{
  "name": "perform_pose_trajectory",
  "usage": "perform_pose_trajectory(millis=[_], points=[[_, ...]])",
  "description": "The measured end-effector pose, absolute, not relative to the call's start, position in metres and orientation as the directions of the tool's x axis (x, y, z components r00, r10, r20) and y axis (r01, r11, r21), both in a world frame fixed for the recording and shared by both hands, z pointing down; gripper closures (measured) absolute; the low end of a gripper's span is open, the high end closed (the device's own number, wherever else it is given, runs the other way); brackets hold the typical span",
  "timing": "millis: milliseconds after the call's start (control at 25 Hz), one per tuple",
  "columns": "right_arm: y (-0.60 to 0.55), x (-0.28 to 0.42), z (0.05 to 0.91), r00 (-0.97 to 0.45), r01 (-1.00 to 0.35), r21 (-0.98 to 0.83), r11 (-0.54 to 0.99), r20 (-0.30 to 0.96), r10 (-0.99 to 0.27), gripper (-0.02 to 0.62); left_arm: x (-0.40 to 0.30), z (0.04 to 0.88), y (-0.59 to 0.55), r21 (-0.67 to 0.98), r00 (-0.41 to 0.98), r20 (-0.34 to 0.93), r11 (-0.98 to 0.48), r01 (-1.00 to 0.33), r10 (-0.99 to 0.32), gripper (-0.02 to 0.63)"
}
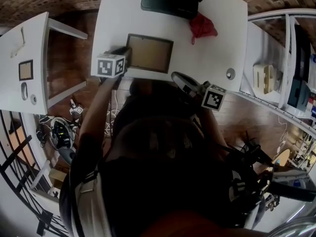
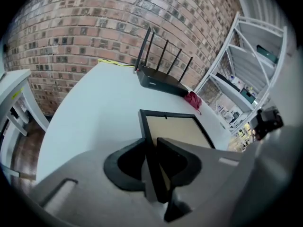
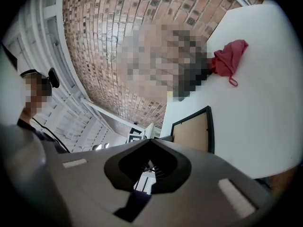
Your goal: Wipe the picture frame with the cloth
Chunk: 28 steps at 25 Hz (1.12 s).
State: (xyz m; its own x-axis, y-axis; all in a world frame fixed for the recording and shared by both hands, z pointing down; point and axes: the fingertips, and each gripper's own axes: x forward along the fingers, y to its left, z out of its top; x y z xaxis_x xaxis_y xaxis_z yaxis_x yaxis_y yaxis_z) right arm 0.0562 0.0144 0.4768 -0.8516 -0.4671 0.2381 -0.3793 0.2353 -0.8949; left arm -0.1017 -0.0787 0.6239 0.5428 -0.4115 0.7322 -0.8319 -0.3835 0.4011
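The picture frame [image 1: 149, 53] lies back side up on the white table [image 1: 217, 53], its brown backing inside a black rim. My left gripper [image 1: 123, 58] is at the frame's left edge. In the left gripper view the black rim [image 2: 147, 126] runs between the two jaws, and the gripper [image 2: 152, 148] is shut on it. The red cloth [image 1: 202, 27] lies crumpled at the far right of the table, apart from both grippers, and shows as the cloth [image 2: 193, 100] and the cloth [image 3: 229, 58]. My right gripper [image 1: 185, 83] hovers at the table's near edge, shut and empty [image 3: 149, 143].
A black router [image 1: 170, 0] with several antennas stands at the table's far edge, beside the cloth. A small round object [image 1: 230, 73] lies near the right edge. A white shelf unit [image 1: 276, 73] stands to the right and a second white table [image 1: 24, 73] to the left.
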Motion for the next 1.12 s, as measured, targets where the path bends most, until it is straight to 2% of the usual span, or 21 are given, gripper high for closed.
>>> perform_pose_trajectory(millis=[240, 360, 520, 720, 1000, 1120], points=[[0.017, 0.064, 0.486, -0.842, -0.395, -0.891, 0.225, 0.253, -0.477, 0.6, -0.099, 0.624, -0.075, 0.488, 0.588, 0.717, -0.332, -0.807, -0.375, 0.551], [0.016, 0.068, 0.492, -0.83, -0.443, -0.869, 0.219, 0.306, -0.466, 0.6, -0.096, 0.623, -0.071, 0.506, 0.603, 0.713, -0.333, -0.795, -0.357, 0.551], [0.019, 0.069, 0.499, -0.838, -0.442, -0.866, 0.233, 0.306, -0.452, 0.6, -0.095, 0.622, -0.068, 0.543, 0.621, 0.7, -0.301, -0.784, -0.353, 0.551], [0.026, 0.077, 0.513, -0.842, -0.454, -0.862, 0.225, 0.333, -0.424, 0.6, -0.096, 0.619, -0.066, 0.623, 0.665, 0.652, -0.242, -0.744, -0.365, 0.551], [0.031, 0.089, 0.532, -0.802, -0.559, -0.796, 0.232, 0.447, -0.396, 0.6, -0.09, 0.614, -0.064, 0.703, 0.712, 0.583, -0.196, -0.684, -0.392, 0.551], [0.032, 0.094, 0.537, -0.795, -0.564, -0.796, 0.219, 0.452, -0.405, 0.6, -0.089, 0.611, -0.064, 0.739, 0.731, 0.546, -0.175, -0.65, -0.41, 0.551]])
